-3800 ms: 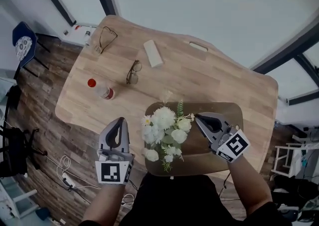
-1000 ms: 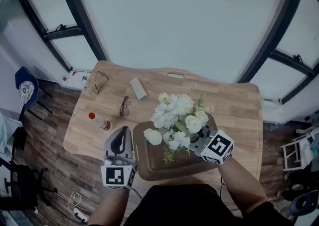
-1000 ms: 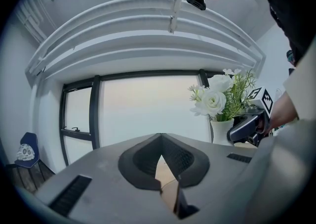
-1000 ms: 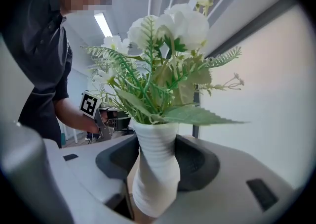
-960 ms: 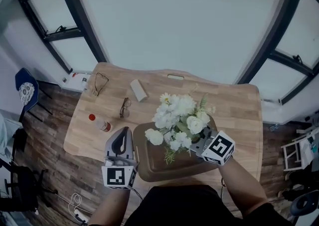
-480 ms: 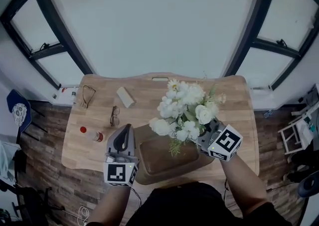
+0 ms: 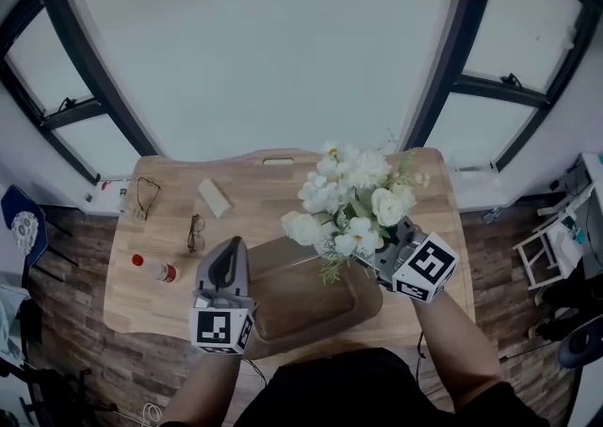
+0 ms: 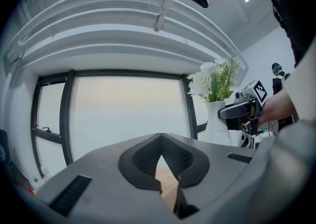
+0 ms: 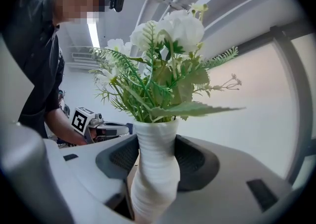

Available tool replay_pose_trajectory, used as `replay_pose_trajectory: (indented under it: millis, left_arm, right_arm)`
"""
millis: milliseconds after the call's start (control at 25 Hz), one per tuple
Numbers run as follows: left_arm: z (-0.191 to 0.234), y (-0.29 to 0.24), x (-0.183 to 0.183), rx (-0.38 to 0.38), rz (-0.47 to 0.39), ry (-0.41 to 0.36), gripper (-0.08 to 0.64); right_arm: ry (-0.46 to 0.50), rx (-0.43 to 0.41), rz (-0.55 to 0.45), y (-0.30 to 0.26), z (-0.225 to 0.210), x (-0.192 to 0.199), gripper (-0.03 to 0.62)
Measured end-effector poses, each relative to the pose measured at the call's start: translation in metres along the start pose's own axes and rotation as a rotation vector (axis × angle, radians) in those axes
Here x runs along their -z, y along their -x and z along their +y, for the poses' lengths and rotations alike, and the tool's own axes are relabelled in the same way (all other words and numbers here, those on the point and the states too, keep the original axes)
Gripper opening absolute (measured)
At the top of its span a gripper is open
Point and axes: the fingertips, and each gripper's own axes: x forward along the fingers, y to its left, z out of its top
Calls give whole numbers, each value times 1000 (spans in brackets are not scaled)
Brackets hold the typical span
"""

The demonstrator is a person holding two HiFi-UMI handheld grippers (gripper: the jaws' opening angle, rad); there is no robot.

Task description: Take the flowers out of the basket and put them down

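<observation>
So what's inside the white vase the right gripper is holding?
White flowers and green fern-like stems rise from the neck of the vase. Its opaque wall hides the stem ends and anything else inside.

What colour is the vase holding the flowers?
The vase is white; the right gripper view shows it best.

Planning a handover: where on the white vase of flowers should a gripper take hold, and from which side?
The vase by its slim ribbed body below the rim, from the side. It stands upright and the flowers spread over the top, blocking approach from above. The right gripper holds it this way.
</observation>
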Motion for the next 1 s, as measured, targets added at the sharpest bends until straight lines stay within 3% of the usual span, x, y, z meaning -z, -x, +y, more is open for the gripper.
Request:
replay_pose_trajectory:
  millis: [480,760,1000]
  left_arm:
    - [-45,-29,-3,74,-1,4,5]
    - [-70,-47,0,131,7,12,5]
    - [-109,-67,8,224,21,22,5]
  right_arm:
    - [-11,102,-37,51,-53,-12,245]
    - [-18,177,-15,81,-67,2,245]
    - [-48,273,5,121,-79,22,245]
